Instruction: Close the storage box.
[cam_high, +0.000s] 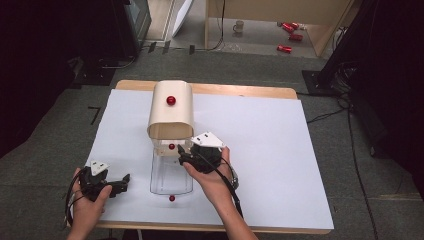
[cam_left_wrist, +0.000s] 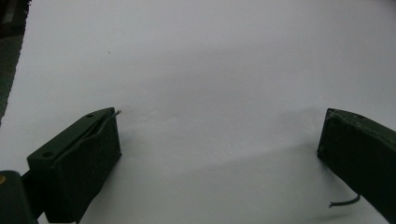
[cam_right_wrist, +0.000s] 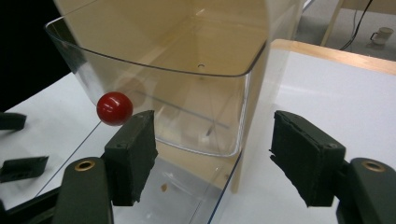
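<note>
The cream cabinet (cam_high: 171, 116) stands just ahead of the right gripper (cam_right_wrist: 212, 156), whose wide-apart jaws hold nothing, flanking the clear drawer's (cam_right_wrist: 154, 79) corner, its red knob (cam_right_wrist: 114, 108) just above the left jaw.

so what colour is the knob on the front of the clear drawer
Glossy red. The knob shows best in the right gripper view, just above that gripper's left jaw.

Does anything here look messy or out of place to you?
On the table, little stands out. Behind it, several red cans lie scattered on the floor, tipped on their sides, near a mug that also sits on the floor. A clear drawer is pulled out of the beige cabinet.
</note>
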